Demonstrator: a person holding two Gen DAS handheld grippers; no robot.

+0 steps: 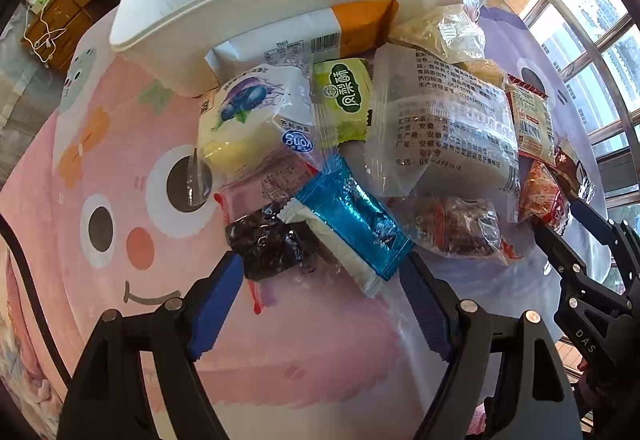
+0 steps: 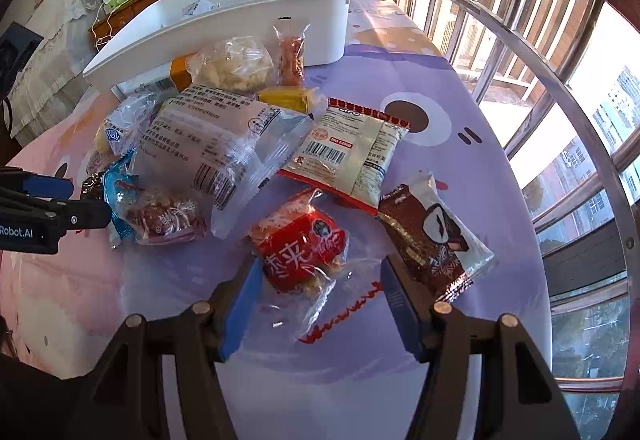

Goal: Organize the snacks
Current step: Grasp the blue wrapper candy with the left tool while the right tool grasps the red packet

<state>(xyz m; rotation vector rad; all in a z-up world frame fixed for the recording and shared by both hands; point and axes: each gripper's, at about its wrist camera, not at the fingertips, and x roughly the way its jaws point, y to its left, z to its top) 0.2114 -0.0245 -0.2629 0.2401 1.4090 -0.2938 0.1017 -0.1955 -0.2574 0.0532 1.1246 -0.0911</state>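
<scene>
Crinkling, light and slippery, the blue foil packet (image 1: pixel 352 224) sits between wide left jaws — pinch its body; right jaws wide too, straddling the red snack (image 2: pixel 304 248).

The left gripper (image 2: pixel 86 200) body reads "Robot.AI"; the right gripper (image 1: pixel 560 218) arm carries "DAS". A cream packet (image 2: pixel 352 156) shows "ISO 22000" above a barcode. The blueberry packet (image 1: pixel 256 112) has a blue "yong" badge. Other print is Chinese.
</scene>
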